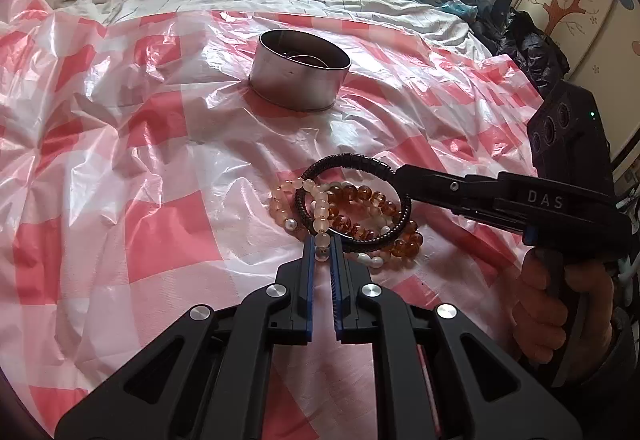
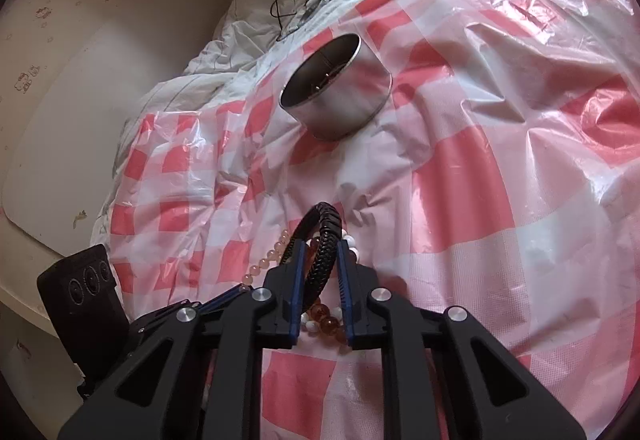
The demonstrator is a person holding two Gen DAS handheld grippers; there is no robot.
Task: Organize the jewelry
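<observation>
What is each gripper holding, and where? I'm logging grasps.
The left gripper pinches the pale bead bracelet at its near end. The right gripper clamps the black braided bracelet across its band.

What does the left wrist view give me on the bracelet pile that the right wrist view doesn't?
Only the left wrist view shows the left gripper shut on the pale bead bracelet, the whole amber bead bracelet, and the hand holding the right gripper.

Only the right wrist view shows the right gripper's fingers either side of the black braided bracelet, closed on it.

Both show the metal tin, standing apart from the pile on the checked plastic sheet.
</observation>
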